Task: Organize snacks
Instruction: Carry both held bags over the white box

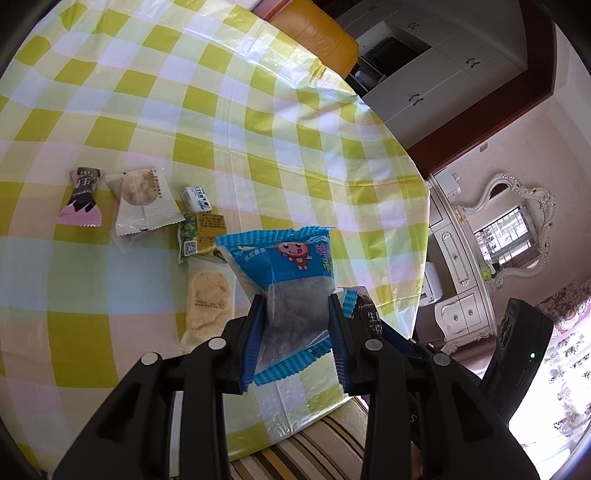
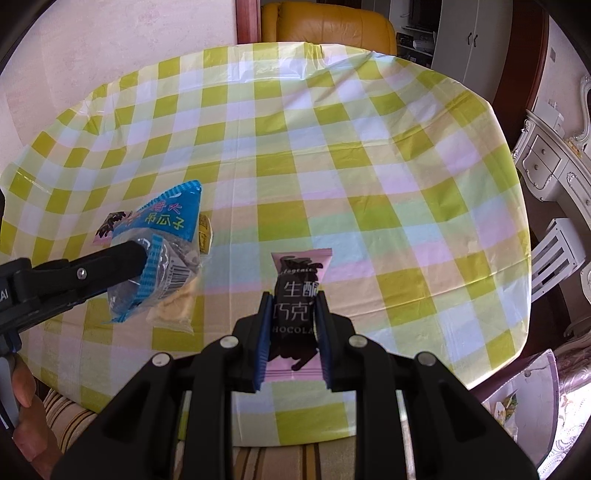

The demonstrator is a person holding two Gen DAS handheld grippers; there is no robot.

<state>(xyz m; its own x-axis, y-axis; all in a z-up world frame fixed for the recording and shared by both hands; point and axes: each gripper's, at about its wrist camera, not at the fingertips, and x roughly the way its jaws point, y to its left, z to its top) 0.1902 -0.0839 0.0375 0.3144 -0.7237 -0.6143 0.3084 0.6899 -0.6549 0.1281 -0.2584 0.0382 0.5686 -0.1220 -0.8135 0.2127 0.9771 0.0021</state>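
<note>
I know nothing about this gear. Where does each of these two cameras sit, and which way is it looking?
Left wrist: sits behind the left gripper, looking along its fingers at the blue crinkly seed packet it holds above the yellow-checked tablecloth.
Right wrist: behind the right gripper, facing the pink-and-brown chocolate wrapper it grips; a hand shows at the left edge.
Shared: both see the tablecloth, the blue packet and the orange leather chair.

The right hand-held gripper [image 2: 291, 314] clamps a pink chocolate packet [image 2: 298, 295] above the checkered surface [image 2: 369, 166]; the left hand-held gripper [image 2: 146, 267] grips a blue seed bag [image 2: 170, 221].
</note>
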